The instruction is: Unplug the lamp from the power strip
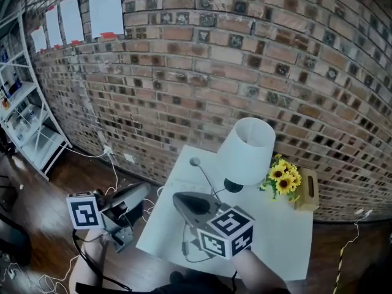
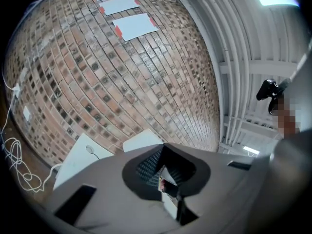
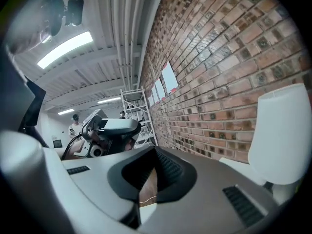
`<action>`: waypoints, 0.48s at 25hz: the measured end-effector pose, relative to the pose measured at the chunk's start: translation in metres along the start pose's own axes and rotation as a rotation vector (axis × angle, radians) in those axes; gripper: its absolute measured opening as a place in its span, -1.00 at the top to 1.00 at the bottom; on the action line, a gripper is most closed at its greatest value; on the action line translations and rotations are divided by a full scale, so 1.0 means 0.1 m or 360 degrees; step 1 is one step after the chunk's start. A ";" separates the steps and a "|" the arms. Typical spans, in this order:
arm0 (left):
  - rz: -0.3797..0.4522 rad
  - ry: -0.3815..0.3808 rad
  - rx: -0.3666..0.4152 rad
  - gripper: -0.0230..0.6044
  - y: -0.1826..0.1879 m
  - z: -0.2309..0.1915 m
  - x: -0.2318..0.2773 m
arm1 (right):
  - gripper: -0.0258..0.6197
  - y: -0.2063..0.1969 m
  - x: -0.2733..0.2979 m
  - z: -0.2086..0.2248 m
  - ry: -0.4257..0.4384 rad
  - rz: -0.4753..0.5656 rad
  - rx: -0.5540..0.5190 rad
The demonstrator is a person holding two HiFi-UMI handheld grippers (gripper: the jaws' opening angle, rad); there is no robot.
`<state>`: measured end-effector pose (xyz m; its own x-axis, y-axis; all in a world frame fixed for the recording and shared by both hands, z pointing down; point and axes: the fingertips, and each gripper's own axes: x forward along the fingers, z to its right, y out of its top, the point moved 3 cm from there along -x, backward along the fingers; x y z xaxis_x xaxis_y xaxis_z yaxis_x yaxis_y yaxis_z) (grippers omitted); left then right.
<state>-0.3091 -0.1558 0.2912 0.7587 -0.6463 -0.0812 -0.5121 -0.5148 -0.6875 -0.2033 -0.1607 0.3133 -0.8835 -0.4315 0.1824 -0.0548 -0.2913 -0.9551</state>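
Nearest, the right gripper (image 1: 180, 199) is held over a white bench (image 1: 275, 237) with its jaws closed on nothing, and the left gripper (image 1: 144, 190), likewise closed and empty, is held beside the bench over a dark wooden floor (image 1: 55, 195) strewn with loose white cables (image 1: 24, 277). The lamp (image 1: 248, 149), white-shaded on a dark base, is stood towards the back of the bench, with sunflowers (image 1: 283, 176) and a wooden box (image 1: 308, 190) just beside it. A thin cord (image 1: 205, 176) is seen on the bench, but its end is hidden behind the right gripper. Behind, a brick wall (image 1: 245, 60) is hung with papers (image 1: 105, 8), and a white shelf (image 1: 30, 133) is cut off at the left edge.
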 end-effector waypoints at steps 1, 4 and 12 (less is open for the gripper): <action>-0.0008 -0.0001 0.0028 0.86 -0.03 0.05 -0.04 | 0.91 0.00 -0.03 -0.06 0.0000 0.0002 -0.0030; -0.0040 0.0044 0.0174 0.86 -0.07 0.17 -0.16 | 0.91 0.02 -0.11 -0.20 -0.0010 0.0028 -0.0070; 0.0026 0.0015 0.0276 0.86 -0.30 0.38 -0.32 | 0.91 0.04 -0.43 -0.45 -0.0089 0.0158 -0.0080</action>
<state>-0.3026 -0.0986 0.2865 0.7467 -0.6594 -0.0872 -0.4465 -0.3997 -0.8006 -0.1864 -0.1044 0.2908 -0.8585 -0.5033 0.0980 0.0069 -0.2025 -0.9793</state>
